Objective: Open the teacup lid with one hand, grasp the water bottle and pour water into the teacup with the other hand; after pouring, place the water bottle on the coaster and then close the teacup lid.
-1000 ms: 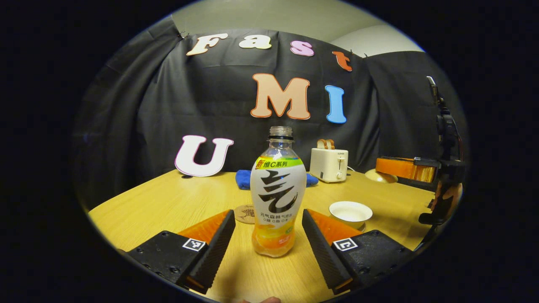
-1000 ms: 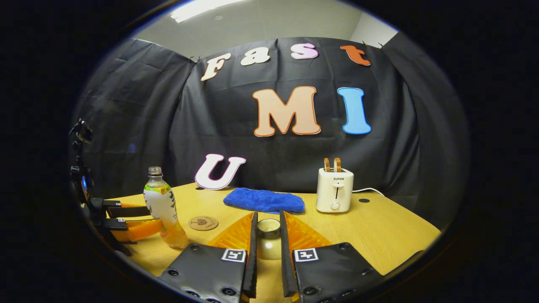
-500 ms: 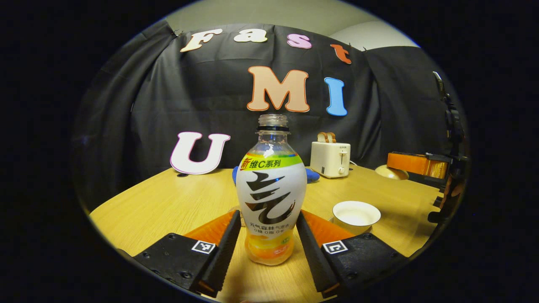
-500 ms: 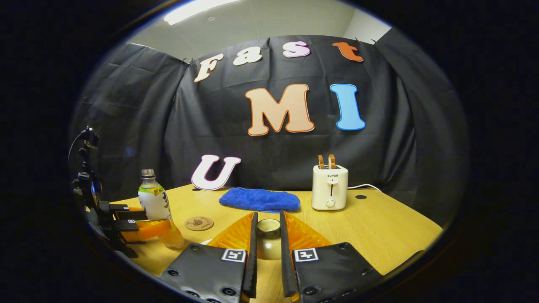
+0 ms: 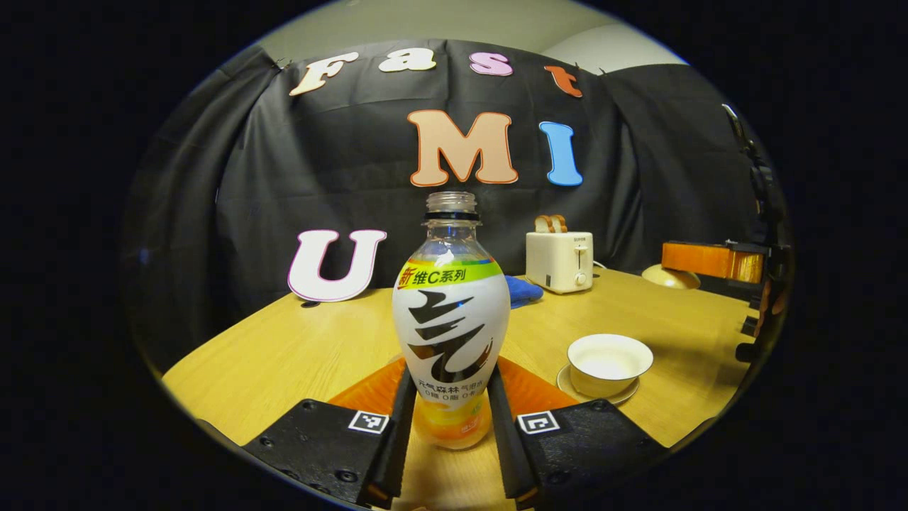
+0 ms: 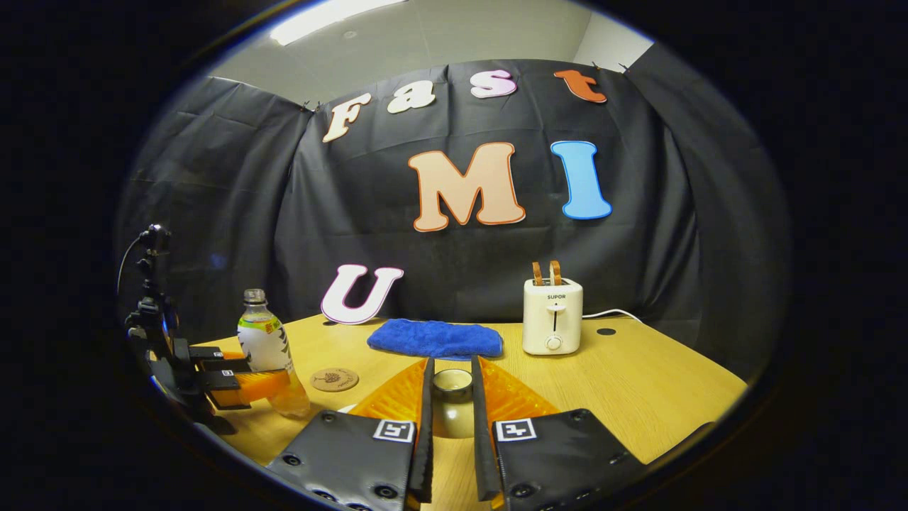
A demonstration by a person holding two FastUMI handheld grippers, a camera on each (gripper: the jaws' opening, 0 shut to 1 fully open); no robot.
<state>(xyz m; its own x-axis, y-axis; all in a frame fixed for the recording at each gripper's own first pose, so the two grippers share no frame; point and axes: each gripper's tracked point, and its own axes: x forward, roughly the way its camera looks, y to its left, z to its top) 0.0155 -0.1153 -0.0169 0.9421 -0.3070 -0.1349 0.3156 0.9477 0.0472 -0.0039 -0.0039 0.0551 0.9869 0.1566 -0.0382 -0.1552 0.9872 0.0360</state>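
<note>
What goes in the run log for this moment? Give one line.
left gripper: shut on bottle | right gripper: shut on lid | cup: open | coaster: bare

Water bottle (image 5: pixel 451 319) hides coaster; towel (image 5: pixel 523 290) mostly hidden.

Right gripper (image 6: pixel 450 426) clamps the teacup lid (image 6: pixel 452 408) above the wooden table (image 6: pixel 638 397); water bottle (image 6: pixel 269 355) (uncapped) stands far left.

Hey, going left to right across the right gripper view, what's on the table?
Left gripper closed on the water bottle → coaster → blue cloth, with the lid held in the right gripper in front of it → toaster.
</note>
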